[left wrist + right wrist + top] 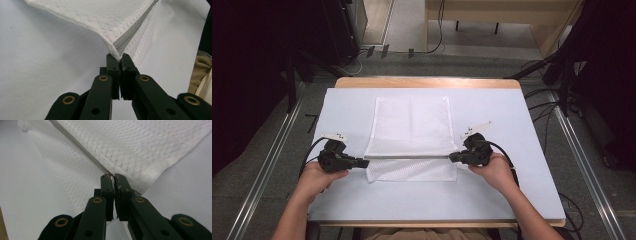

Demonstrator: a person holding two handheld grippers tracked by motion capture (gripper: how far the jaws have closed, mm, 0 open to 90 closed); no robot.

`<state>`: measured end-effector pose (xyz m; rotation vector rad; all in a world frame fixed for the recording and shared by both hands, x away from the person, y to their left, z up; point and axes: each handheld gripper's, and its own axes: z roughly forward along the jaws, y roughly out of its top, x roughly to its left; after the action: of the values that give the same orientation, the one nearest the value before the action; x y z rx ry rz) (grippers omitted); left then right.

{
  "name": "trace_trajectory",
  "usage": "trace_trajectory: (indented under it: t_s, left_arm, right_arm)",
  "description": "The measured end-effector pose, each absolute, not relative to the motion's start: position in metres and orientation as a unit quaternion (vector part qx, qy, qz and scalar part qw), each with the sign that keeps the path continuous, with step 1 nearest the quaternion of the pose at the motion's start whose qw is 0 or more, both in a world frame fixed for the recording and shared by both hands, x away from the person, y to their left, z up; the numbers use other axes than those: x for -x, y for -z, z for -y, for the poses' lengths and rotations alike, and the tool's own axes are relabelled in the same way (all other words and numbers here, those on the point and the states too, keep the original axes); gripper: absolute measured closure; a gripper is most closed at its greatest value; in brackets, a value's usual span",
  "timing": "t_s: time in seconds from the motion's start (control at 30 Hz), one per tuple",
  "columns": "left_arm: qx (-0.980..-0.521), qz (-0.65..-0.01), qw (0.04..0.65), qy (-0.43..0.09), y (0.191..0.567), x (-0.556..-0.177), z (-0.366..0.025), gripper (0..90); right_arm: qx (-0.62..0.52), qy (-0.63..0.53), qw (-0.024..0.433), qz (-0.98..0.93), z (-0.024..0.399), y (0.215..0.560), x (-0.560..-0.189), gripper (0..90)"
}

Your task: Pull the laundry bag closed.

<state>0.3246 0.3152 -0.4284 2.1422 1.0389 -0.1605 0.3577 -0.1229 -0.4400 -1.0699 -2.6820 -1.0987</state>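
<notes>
From the high view, you hold a black two-jaw gripper in each hand over a table covered with a pale blue-white sheet (512, 190). In the middle of it lies a white mesh fabric bag with a grey zipper (411, 125), flat and rectangular, its far edge toward the back of the table. Your left gripper (364, 162) meets the bag's near left corner and your right gripper (452, 158) meets its near right corner, at the two ends of the zipper line. A strip of the mesh lies on your side of that line, flat on the sheet. Your left hand (314, 177) and right hand (494, 170) rest low near the table's front edge. Whether anything is inside the bag cannot be told; it looks flat.

In the left gripper view, your left gripper (119, 58) has its jaws pressed together on the corner of the white mesh bag (105, 17), right where the grey zipper (132, 28) ends. The corner is lifted off the sheet, and the mesh rises away from the jaws with a lower layer hanging beneath it.

In the right gripper view, your right gripper (112, 178) is likewise clamped on the bag (140, 147) at the zipper's (82, 151) end, with a bit of metal showing between the jaw tips. The mesh spreads out to both sides of the zipper, one layer resting on the sheet.
</notes>
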Motion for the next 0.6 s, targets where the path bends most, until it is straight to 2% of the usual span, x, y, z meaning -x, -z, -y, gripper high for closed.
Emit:
trace_trajectory:
  t_s: [0.47,0.6]
  left_arm:
    - [-0.831,-0.418,0.362,0.060,0.4293,-0.3243,-0.3172,86.4]
    - [-0.824,-0.428,0.367,0.061,0.4296,-0.3253,-0.3185,78.6]
  right_arm:
    - [0.335,0.359,0.019,0.871,0.1191,0.4411,-0.3569,87.2]
    - [0.331,0.355,0.014,0.874,0.1170,0.4437,-0.3572,82.2]
